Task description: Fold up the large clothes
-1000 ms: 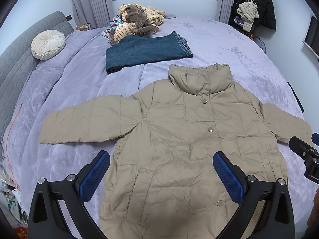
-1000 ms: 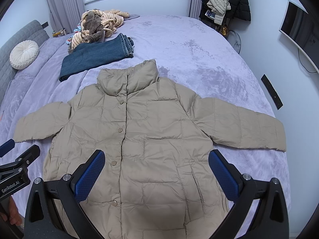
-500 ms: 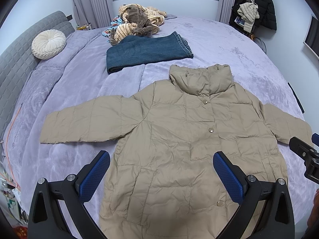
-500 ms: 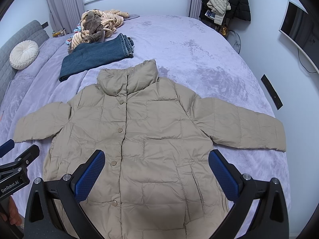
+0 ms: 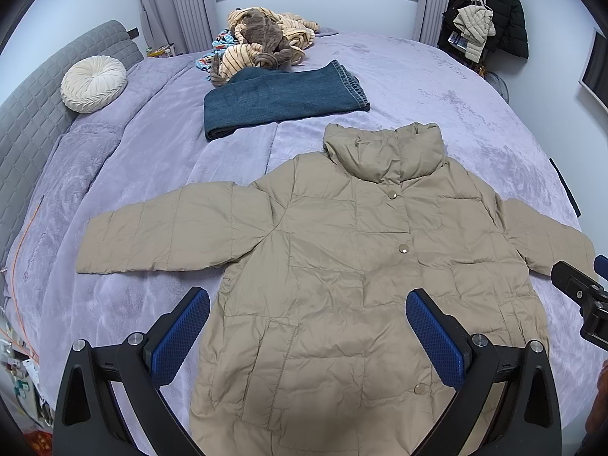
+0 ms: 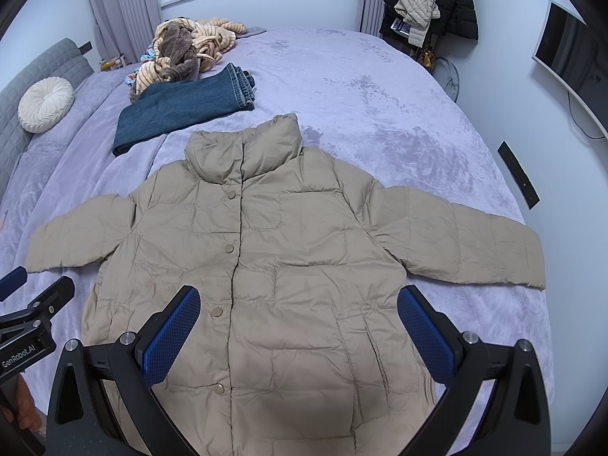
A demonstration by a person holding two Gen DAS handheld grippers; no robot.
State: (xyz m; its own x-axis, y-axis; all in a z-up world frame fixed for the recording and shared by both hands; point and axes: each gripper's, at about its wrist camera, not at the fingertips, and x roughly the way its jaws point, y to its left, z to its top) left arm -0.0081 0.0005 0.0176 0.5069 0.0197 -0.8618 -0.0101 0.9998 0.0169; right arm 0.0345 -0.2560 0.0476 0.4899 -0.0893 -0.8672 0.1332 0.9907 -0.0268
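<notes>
Beige puffer jacket (image 5: 342, 266) spread flat on the purple bed (image 5: 437, 87), collar pointing away, sleeves out sideways. Left gripper (image 5: 307, 326) and right gripper (image 6: 300, 326) both wide open, empty, hovering above the hem; each nearer its own sleeve.

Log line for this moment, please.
jacket: flat, unfolded, on bed | left gripper: open, above hem | right gripper: open, above hem
</notes>
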